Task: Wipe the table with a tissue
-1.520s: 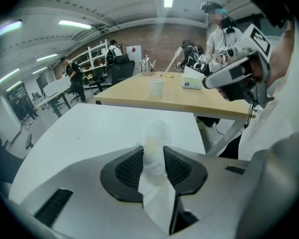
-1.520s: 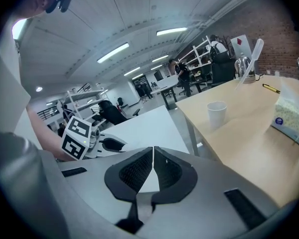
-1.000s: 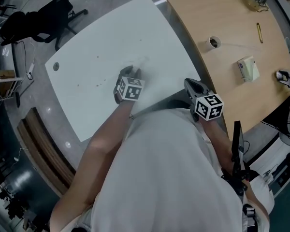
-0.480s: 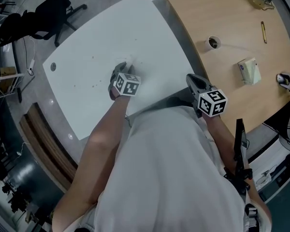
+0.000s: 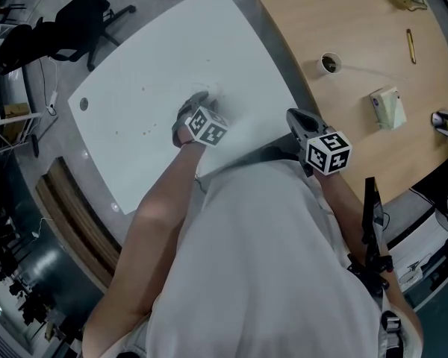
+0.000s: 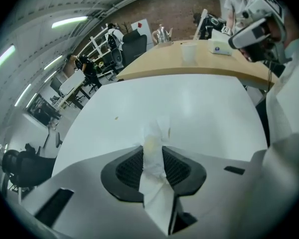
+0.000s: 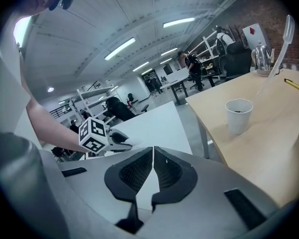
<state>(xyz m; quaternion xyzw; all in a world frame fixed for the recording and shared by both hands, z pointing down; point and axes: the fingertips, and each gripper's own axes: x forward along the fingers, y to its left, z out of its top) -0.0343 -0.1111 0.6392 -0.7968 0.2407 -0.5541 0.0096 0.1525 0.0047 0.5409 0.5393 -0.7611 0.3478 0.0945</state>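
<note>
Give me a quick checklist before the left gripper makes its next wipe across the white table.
1. Tissue gripped by left gripper: ok. The pads press on it, and the jaws have just been closing.
2. Tissue tip touching the white table: cannot tell.
3. Right gripper out of the wiping path: ok. It is shut, empty, and off to the side.
4. Table surface clean: not ok. Small specks show beside the left gripper.
5. Paper cup clear of the wipe: ok. It stands on the wooden table.
</note>
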